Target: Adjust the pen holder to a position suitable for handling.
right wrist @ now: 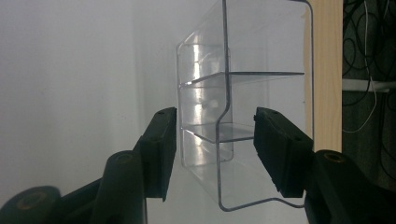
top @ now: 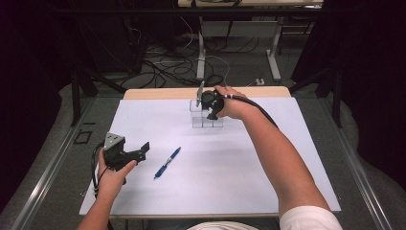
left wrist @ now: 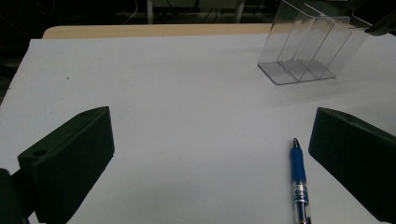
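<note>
Now we are bracketing the clear organizer [right wrist: 243, 107] near the table's far edge with the right gripper [right wrist: 215, 140], jaws apart; it looks light, slippery, brittle, so we grip a thin wall.

The left hand [top: 112, 175] comes in from the bottom left, forearm short and bent, and grips the left gripper [top: 142, 149] low over the surface with its nose pointing toward the right and slightly away. Its fingers [left wrist: 70, 163] stand wide apart with nothing between them.

The right arm [top: 282, 158] stretches long and nearly straight from the lower right toward the far middle of the surface, sleeve at the shoulder. The right hand [top: 230, 103] holds the right gripper [top: 210, 108], turned on its side. Its fingers [right wrist: 161, 149] are about half spread, with a gap showing at each pad.
</note>
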